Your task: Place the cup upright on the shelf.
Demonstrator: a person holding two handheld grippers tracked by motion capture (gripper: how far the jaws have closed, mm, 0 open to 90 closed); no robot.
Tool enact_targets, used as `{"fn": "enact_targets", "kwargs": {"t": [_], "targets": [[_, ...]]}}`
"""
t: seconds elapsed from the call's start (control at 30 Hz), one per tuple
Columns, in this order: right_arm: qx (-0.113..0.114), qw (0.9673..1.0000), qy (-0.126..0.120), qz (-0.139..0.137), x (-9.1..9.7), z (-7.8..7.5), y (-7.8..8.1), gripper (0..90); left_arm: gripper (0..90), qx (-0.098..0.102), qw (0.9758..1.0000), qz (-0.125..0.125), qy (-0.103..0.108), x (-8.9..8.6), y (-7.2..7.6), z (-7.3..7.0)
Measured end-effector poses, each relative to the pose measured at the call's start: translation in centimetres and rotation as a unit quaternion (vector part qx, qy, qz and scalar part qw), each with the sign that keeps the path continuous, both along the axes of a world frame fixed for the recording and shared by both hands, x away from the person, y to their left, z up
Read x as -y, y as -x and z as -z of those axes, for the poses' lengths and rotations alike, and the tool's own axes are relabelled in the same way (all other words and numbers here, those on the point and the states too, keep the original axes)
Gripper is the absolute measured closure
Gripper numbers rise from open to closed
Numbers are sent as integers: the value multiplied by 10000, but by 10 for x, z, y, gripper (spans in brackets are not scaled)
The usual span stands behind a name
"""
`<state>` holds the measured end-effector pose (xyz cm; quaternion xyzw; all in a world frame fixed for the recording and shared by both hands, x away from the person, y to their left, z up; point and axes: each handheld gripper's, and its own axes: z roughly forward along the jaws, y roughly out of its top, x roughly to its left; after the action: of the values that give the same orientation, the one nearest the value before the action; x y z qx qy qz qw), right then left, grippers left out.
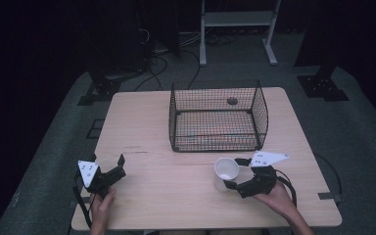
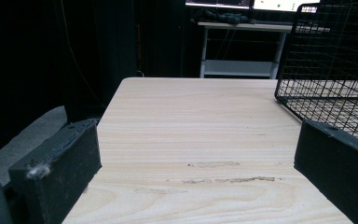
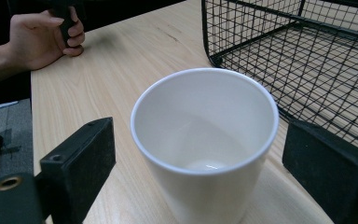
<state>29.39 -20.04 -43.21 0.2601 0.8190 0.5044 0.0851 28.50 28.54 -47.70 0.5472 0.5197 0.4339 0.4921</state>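
Right gripper [image 1: 230, 173]: jaws spread, flanking upright white cup [image 1: 226, 169], no contact. Left gripper [image 1: 117, 164]: jaws spread, over bare table [image 1: 176, 196]. Wire basket [image 1: 218, 116] just behind cup.

You have a black wire basket [image 1: 218, 117] standing upright at the far middle of the wooden surface [image 1: 142, 122].

White cup [image 1: 226, 169] upright on the table [image 1: 176, 196], between the spread jaws of the right gripper [image 1: 236, 172], apparently untouched. Wire basket [image 1: 218, 116] just beyond that gripper. Left gripper [image 1: 117, 165] well apart, jaws open over bare wood.
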Motion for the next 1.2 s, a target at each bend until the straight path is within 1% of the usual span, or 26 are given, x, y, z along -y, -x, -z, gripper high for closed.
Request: {"fn": "enact_targets", "kwargs": {"t": [0.07, 0.1, 0.37, 0.4, 0.43, 0.47, 0.5, 0.57, 0.67, 0.8, 0.9, 0.97, 1.0, 1.03, 1.2], "targets": [[8, 10000, 17, -15, -1, 1, -1, 88, 0, 1, 10000, 0, 3, 0, 0, 0], [-26, 10000, 47, -36, -5, 3, -2, 88, 0, 2, 10000, 1, 5, 0, 0, 0], [-89, 9998, 159, -75, -15, 9, -8, 91, 0, 3, 10000, 1, 7, 0, 0, 0], [-80, 9997, 202, -76, -16, 10, -9, 100, 0, 6, 10000, -1, 14, 0, 0, 0], [-73, 9997, 221, -76, -16, 10, -9, 143, 0, 5, 10000, -1, 14, 0, 0, 0], [-73, 9997, 221, -76, -16, 10, -9, 143, 0, 5, 10000, -1, 14, 0, 0, 0], [8, 9997, 228, -82, -16, 9, -9, 182, 0, 7, 10000, 3, 19, 0, 0, 0], [62, 9996, 255, -42, -15, 6, -10, 194, 0, 6, 10000, 0, 18, 0, 0, 0], [-170, 9997, 53, -151, -14, 1, -16, 195, 0, 7, 10000, -1, 17, 0, 0, 0], [-209, 9994, 79, -277, -16, -6, -20, 195, 0, 6, 10000, -3, 14, 0, 0, 0], [-223, 9992, 74, -317, -17, -10, -22, 195, 0, 2, 10000, -3, 7, 0, 0, 0], [-257, 9989, 27, -383, -16, -17, -27, 195, 0, 7, 10000, -3, 13, 0, 0, 0], [-257, 9989, 27, -383, -16, -17, -27, 195, 0, 7, 10000, -3, 13, 0, 0, 0], [-292, 9988, 27, -386, -15, -21, -30, 195, 0, 1, 10000, -1, 4, 0, 0, 0], [-296, 9986, -57, -432, -12, -33, -36, 195, 0, 8, 10000, -4, 17, 0, 0, 0]]}}
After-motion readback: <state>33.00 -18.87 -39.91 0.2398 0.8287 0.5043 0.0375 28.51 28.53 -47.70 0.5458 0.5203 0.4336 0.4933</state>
